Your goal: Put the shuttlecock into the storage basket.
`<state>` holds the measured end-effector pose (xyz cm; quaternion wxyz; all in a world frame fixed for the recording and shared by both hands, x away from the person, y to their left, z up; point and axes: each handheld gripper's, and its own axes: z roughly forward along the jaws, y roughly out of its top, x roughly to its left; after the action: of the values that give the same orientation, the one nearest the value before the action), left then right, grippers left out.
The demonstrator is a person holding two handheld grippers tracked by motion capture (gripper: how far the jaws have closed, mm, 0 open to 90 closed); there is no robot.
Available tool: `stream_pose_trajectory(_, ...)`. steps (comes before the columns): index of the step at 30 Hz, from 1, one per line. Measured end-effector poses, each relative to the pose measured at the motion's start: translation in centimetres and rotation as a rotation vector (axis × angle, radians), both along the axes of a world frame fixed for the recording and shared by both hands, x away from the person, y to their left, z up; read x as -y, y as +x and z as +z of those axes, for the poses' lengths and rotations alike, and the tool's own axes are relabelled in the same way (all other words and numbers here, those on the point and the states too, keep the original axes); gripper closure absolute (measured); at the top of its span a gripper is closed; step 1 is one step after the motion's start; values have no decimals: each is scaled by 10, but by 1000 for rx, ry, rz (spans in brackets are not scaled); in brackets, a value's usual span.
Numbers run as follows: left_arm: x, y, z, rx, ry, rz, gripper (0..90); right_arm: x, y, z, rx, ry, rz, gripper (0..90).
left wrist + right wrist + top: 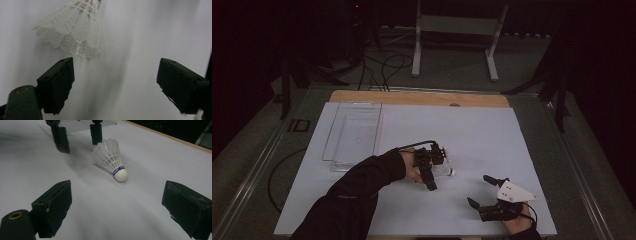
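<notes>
We have the shuttlecock (111,160) lying on its side on the white desk (492,135), cork end toward our right tool (486,196), not yet gripped. Left tool (430,170) hovers at its feather skirt, jaws wide, nothing between them. Right tool waits well apart near the desk's front edge, jaws also wide and empty. Clear tray (353,135) sits empty to the left. We judge the pick-up still ahead; placing too.
</notes>
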<state>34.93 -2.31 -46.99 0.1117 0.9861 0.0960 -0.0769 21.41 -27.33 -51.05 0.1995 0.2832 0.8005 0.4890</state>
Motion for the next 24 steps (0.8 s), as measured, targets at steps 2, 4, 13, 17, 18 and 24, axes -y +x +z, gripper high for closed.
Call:
stream_pose_trajectory(2,1,1,-1,14,6,-9,191,0,0,0,1,0,2,92)
stream_pose_trajectory(4,1,1,-2,14,7,-11,215,0,0,0,2,0,3,92)
stream_pose_trajectory(13,11,3,-12,43,14,-27,311,0,-1,1,7,7,5,94)
stream_pose_trajectory(17,14,5,-15,61,11,-10,377,1,0,1,7,11,5,94)
stream_pose_trajectory(18,14,7,-15,60,3,-4,399,1,0,1,7,9,6,94)
stream_pose_trajectory(24,16,13,-15,46,-20,4,481,2,0,1,4,10,3,95)
